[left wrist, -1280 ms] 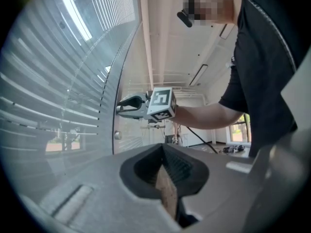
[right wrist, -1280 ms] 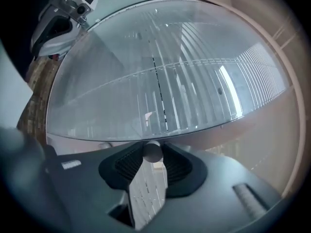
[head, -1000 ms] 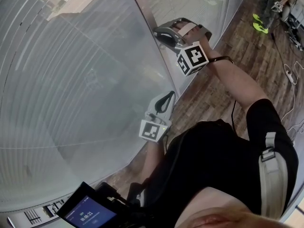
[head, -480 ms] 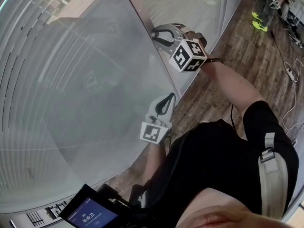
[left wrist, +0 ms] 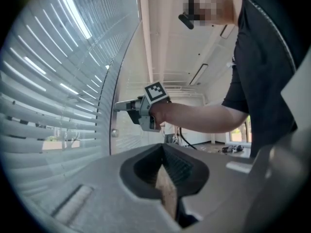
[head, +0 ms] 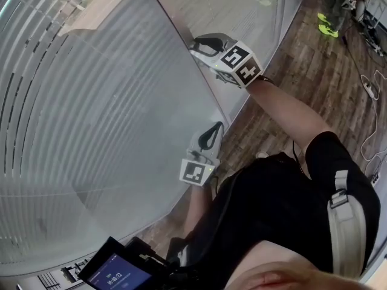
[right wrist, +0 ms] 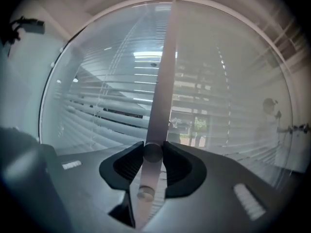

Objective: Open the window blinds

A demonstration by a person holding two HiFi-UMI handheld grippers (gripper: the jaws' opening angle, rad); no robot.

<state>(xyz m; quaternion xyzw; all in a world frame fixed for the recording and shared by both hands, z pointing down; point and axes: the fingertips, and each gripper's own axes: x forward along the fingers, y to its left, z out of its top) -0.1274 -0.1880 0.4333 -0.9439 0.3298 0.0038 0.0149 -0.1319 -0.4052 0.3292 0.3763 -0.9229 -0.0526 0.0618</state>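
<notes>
Blinds (head: 91, 101): horizontal pale slats, set behind a glass pane that fills the left of the head view. Slats partly tilted, with thin bright gaps between them towards the upper left. More slatted panes beyond the frame (head: 181, 29), a pale upright strip between panes.

Knob (right wrist: 152, 151): small, round, grey, mounted on the frame. A second, smaller stud (right wrist: 145, 194) just below it on the same strip.

Right tongs (right wrist: 153, 155): level against the frame, clamped on the knob, one dark ribbed pad on each side of it. Marker cube (head: 240, 65) just behind, forearm reaching in from the lower right of the head view.

Left tongs (left wrist: 165, 178): together, nothing between them. Held lower than the right tongs, near the glass but apart from it in the head view.

Floor (head: 326, 71): dark wood planks along the foot of the glazing. Cables (head: 369, 101) trailing across it at the right edge.

Room: white ceiling (left wrist: 194, 47) with long light strips, seen in the left gripper view. Greenery faintly visible through the slats in the right gripper view.

Second person (head: 335, 5): far upper right, standing, in bright yellow-green shoes, well apart from the glazing.

Screen device (head: 115, 270): dark, lit blue, at the lower edge of the head view.
</notes>
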